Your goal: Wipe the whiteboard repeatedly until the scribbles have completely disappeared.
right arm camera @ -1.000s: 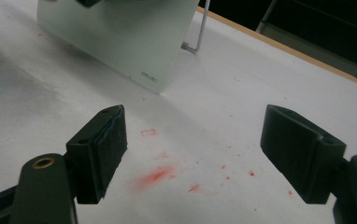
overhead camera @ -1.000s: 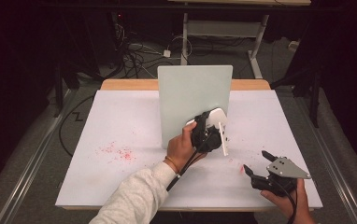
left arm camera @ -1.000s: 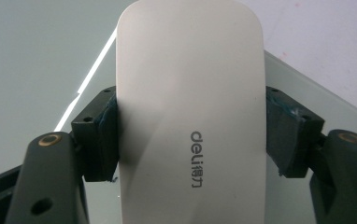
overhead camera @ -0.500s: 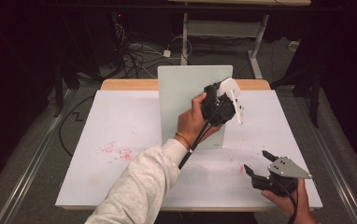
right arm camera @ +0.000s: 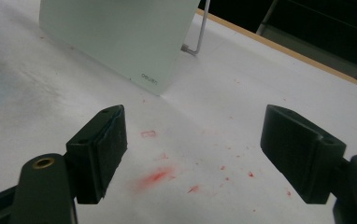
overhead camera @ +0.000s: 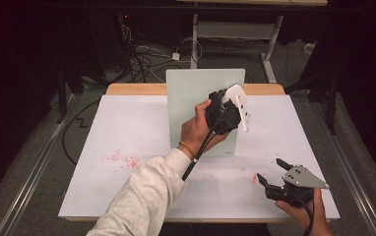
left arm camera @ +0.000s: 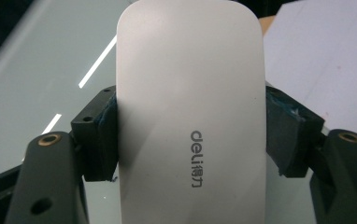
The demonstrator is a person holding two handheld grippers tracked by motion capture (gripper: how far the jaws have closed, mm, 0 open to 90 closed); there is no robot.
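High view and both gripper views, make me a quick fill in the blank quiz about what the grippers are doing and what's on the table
1. The left gripper is shut on a white ____.
2. The right gripper has its jaws ____ and holds nothing.
3. The pale green board stands ____ on the table.
4. The stains on the white table cover below the right gripper are ____ in colour.

Missing words: eraser; open; upright; red
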